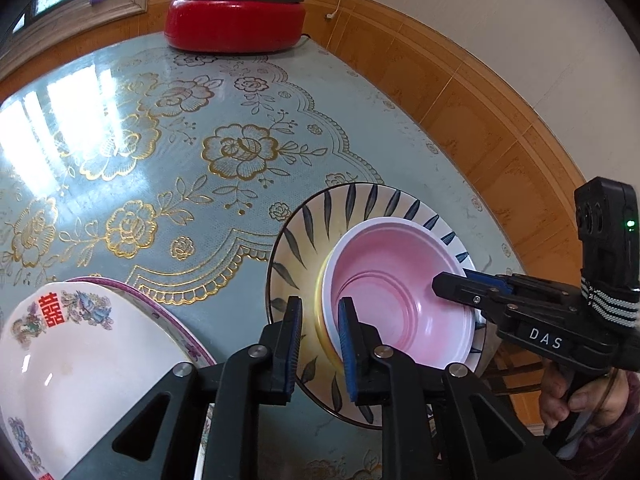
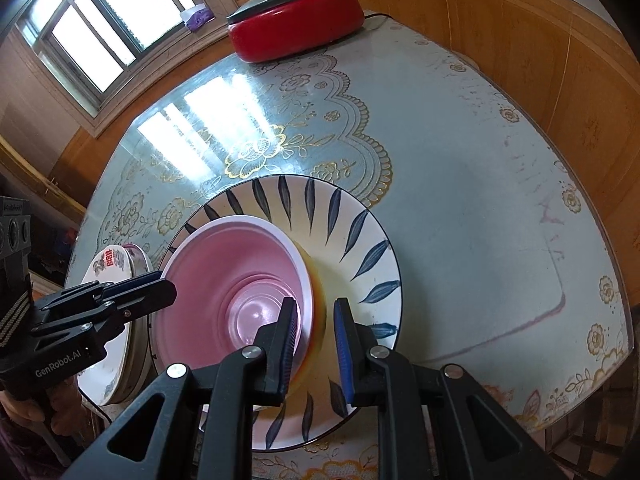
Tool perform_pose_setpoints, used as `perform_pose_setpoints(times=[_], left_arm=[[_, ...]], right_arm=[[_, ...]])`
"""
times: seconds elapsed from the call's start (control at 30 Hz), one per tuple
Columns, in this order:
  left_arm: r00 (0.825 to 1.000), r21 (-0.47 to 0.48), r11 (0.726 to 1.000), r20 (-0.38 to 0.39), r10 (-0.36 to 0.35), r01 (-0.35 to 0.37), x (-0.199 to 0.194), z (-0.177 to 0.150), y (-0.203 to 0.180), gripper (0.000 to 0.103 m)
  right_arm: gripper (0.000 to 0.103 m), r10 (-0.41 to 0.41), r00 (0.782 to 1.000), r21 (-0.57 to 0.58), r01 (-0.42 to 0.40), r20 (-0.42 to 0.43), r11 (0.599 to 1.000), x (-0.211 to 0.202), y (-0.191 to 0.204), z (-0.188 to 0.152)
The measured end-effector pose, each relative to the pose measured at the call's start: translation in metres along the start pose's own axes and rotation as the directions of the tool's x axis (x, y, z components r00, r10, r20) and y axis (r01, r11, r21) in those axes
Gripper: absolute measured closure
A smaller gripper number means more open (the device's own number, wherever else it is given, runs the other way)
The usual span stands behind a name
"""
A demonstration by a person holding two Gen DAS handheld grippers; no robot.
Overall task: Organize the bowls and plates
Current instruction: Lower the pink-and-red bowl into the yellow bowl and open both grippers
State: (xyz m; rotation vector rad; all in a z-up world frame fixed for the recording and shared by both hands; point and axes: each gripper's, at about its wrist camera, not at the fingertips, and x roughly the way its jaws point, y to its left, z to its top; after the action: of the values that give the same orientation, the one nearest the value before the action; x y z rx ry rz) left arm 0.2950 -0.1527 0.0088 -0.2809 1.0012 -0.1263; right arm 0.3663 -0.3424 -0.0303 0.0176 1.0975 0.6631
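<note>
Left gripper [image 1: 318, 340] and right gripper [image 2: 316, 342] are each seen with fingers apart, straddling opposite rims of the pink bowl [image 1: 394, 300]. Bowl is tilted, mouth facing upward, on the leaf-patterned plate [image 2: 352, 232]. Beyond, red cooker [image 1: 236, 20] noted.

Glass-topped surface [image 1: 120, 128] covered by a pale blue cloth with gold floral print, reflecting window light. Wood-panelled wainscot [image 1: 480, 112] below a white wall [image 1: 460, 8]. Framed window [image 2: 100, 24] at far left. Red electric cooker [image 1: 236, 20] at the far edge.
</note>
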Motion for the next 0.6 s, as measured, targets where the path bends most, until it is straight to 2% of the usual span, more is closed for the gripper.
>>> perform_pose_setpoints(times=[0.2,0.27,0.4,0.5,0.6], left_arm=[[0.999,0.01,1.0,0.025,0.021,-0.021,-0.004,-0.002,0.0,0.084],[0.999,0.009,0.999,0.035,0.031,-0.031,-0.005,-0.003,0.001,0.084],[0.998,0.004,0.999,0.049,0.041,-0.042,-0.007,-0.004,0.002,0.083],[0.996,0.001,0.998,0.057,0.061,-0.062,-0.009,-0.005,0.002,0.076],[0.997,-0.015,0.999,0.052,0.053,-0.053,-0.009,-0.005,0.004,0.074]], right_arm=[[0.078,-0.018,1.0,-0.011,0.018,0.025,1.0,-0.004,0.001,0.002],[0.073,-0.019,0.999,-0.011,0.02,0.043,1.0,-0.008,0.001,0.002],[0.073,-0.02,0.997,-0.008,0.02,0.072,1.0,-0.014,0.0,0.002],[0.073,-0.023,0.996,-0.009,0.024,0.086,1.0,-0.018,0.0,0.003],[0.073,-0.021,0.996,-0.005,0.022,0.088,1.0,-0.019,-0.002,0.002]])
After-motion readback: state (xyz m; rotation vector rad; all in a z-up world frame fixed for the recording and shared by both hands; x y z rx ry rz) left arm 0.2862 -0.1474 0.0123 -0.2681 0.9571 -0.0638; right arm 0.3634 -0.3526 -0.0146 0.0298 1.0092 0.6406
